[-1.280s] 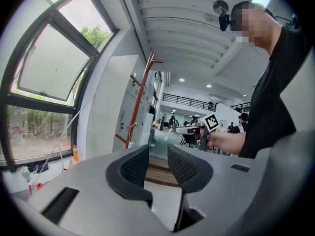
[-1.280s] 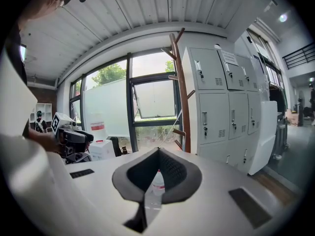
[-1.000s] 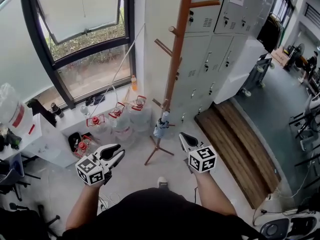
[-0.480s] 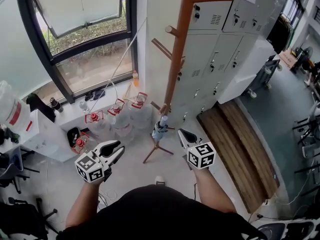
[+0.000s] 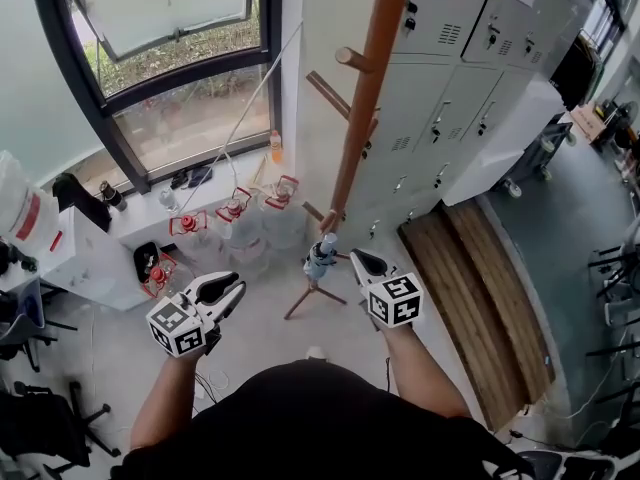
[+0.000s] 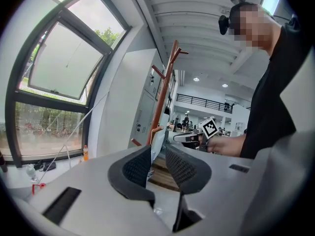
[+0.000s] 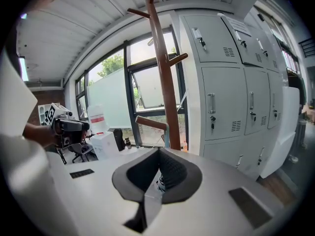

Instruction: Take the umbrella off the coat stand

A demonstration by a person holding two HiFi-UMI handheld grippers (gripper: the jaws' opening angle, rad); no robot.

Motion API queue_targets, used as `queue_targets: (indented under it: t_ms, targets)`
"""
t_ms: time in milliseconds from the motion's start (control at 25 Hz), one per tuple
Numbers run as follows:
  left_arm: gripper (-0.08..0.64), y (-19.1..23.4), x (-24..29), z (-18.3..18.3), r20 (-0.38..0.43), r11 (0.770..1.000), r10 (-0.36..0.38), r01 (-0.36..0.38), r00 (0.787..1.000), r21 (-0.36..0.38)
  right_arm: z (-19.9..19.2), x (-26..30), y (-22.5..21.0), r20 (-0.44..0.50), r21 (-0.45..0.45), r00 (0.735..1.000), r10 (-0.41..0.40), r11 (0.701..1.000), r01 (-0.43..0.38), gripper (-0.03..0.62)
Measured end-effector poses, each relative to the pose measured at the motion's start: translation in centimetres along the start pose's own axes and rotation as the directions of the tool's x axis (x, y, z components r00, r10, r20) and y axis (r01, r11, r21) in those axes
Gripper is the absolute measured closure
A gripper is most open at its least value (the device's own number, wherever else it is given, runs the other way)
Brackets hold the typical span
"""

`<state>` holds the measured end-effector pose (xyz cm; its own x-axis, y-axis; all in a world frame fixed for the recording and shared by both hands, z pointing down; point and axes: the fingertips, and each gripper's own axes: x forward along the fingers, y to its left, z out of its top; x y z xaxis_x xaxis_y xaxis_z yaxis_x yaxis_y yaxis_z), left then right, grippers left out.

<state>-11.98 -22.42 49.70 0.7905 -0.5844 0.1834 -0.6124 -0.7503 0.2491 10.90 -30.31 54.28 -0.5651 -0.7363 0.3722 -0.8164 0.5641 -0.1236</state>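
While the umbrella [image 5: 320, 259] hangs from a low peg of the coat stand [image 5: 362, 108], the right claw [image 5: 358, 259], tips together and empty, points just beside it, probably to grab it; the left claw [image 5: 235, 288], narrowly parted, idles apart.

Umbrella [image 5: 321, 258] low on wooden coat stand [image 5: 366, 108]

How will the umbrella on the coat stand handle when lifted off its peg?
Umbrella hangs folded from a low peg: likely light, stiff along its shaft. Probably swings once unhooked; the thin-legged coat stand might rock.
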Motion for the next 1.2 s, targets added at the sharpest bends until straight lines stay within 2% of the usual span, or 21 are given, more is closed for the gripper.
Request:
queue_targets:
  t_ms: [360,760,1200]
  targets:
    - [0.465,1.5,1.8,0.2,-0.011,1.0,0.022,-0.022,1.0,-0.016,-0.5,3.2,-1.4,-0.049,-0.027,0.999,0.023,0.999,-0.025,0.561]
    - [0.465,2.1,2.0,-0.5,-0.026,0.998,0.057,-0.058,0.998,-0.037,-0.4,6.1,-1.6,-0.063,-0.037,0.995,0.076,0.996,-0.078,0.528]
    - [0.465,1.8,2.6,-1.5,-0.043,0.997,0.059,-0.062,0.997,-0.052,0.0,9.4,-2.1,-0.079,-0.044,0.99,0.114,0.992,-0.118,0.508]
